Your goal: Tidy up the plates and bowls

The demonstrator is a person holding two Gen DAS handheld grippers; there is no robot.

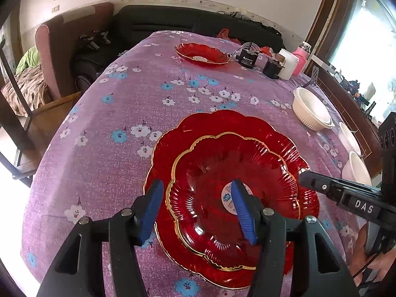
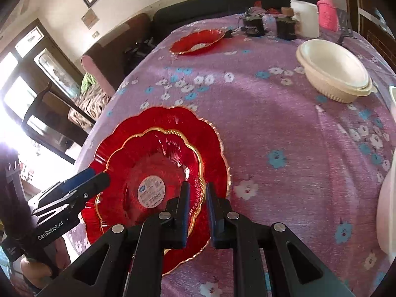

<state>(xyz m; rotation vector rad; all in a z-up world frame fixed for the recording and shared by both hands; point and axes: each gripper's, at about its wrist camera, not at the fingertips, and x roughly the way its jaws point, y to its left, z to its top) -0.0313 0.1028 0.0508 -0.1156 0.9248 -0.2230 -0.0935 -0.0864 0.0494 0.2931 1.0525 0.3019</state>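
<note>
Stacked: small red plate (image 1: pixel 235 198) nested on large red plate (image 1: pixel 222 128) near tabletop's front edge; left gripper (image 1: pixel 198 210) wide open above; right gripper (image 2: pixel 198 198) narrow, empty; outstanding: far red plate (image 1: pixel 201 54), cream bowls (image 2: pixel 334 70) at right edge

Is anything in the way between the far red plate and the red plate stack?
Nothing visible. Only bare flowered tablecloth lies between the far plate and the stack. The black boxes and white bowls sit off to the side.
</note>
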